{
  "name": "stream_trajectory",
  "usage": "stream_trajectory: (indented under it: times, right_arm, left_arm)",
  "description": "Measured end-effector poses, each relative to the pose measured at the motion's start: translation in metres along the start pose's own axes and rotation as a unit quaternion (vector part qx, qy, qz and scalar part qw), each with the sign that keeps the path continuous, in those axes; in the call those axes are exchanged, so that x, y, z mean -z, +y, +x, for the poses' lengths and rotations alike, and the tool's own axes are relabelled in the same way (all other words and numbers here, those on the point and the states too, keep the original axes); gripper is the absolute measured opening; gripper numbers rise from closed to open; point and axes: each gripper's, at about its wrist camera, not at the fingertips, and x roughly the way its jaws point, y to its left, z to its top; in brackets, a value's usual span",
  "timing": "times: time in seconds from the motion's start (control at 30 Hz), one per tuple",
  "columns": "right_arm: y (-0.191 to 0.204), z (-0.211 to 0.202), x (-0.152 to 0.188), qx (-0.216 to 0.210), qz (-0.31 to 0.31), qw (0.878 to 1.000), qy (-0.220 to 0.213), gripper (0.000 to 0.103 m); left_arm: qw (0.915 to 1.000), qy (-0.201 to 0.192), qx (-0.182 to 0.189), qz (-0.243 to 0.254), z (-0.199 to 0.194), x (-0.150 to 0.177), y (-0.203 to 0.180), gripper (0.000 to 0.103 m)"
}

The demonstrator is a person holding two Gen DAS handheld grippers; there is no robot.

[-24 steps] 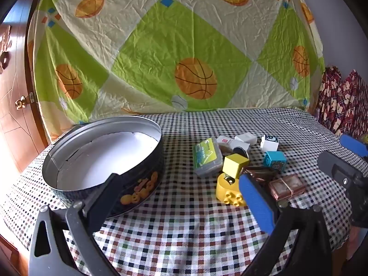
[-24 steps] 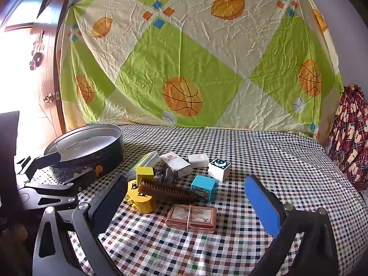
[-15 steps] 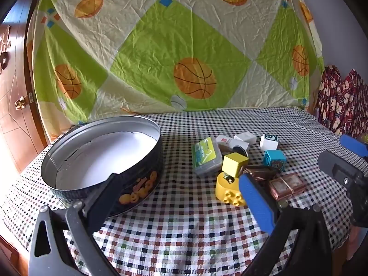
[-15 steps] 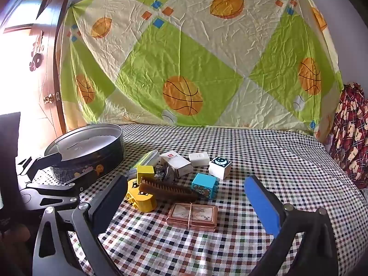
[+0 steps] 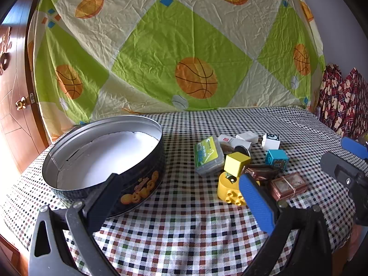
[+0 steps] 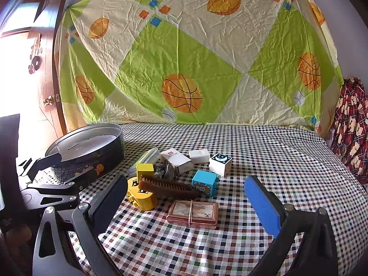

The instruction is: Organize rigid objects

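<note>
A round dark cookie tin (image 5: pixel 138 179) with a white lining stands open at the left of the checked table; it also shows in the right wrist view (image 6: pixel 101 151). A pile of small objects lies at the middle: a yellow toy block (image 6: pixel 141 195), a brown comb (image 6: pixel 168 187), a blue cube (image 6: pixel 204 181), a white cube (image 6: pixel 220 163), a banded card stack (image 6: pixel 193 211) and a green-labelled case (image 5: pixel 208 155). My left gripper (image 5: pixel 181 195) is open and empty, between tin and pile. My right gripper (image 6: pixel 184 195) is open and empty, just short of the card stack.
A basketball-print sheet (image 6: pixel 184 69) hangs behind the table. A wooden door (image 5: pixel 13 105) is at the left and red patterned cloth (image 6: pixel 352 138) at the right. The table's front edge is near both grippers.
Both grippers drifted very slightly; the objects sit a touch lower in the right view. Nothing was grasped or moved.
</note>
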Motion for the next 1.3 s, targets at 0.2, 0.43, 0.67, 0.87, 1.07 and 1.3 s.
stream_trajectory:
  times: [0.2,0.43,0.67,0.87,1.07,1.3]
  right_arm:
    - [0.0,0.001,0.002,-0.001,0.002,1.0,0.0,0.102]
    - [0.0,0.002,0.003,-0.004,0.004,1.0,0.004,0.103]
    - [-0.002,0.008,0.006,-0.003,0.007,1.0,0.014,0.103]
    - [-0.007,0.017,0.011,-0.001,0.012,1.0,0.027,0.102]
    - [-0.012,0.034,0.021,0.005,0.014,0.998,0.058,0.102]
    - [-0.016,0.065,0.027,0.005,0.016,0.993,0.119,0.102]
  left_arm:
    - [1.0,-0.001,-0.003,0.002,-0.001,0.0,0.0,0.103]
    - [1.0,0.0,-0.003,0.003,0.0,0.0,-0.001,0.103]
    - [0.9999,0.008,-0.004,0.01,0.007,0.002,-0.004,0.103]
    - [0.9997,0.018,-0.004,0.018,0.014,0.005,-0.01,0.103]
    - [0.9989,0.04,-0.007,0.024,0.026,0.011,-0.012,0.103]
    - [0.9978,0.057,0.011,0.033,0.036,0.014,-0.015,0.103]
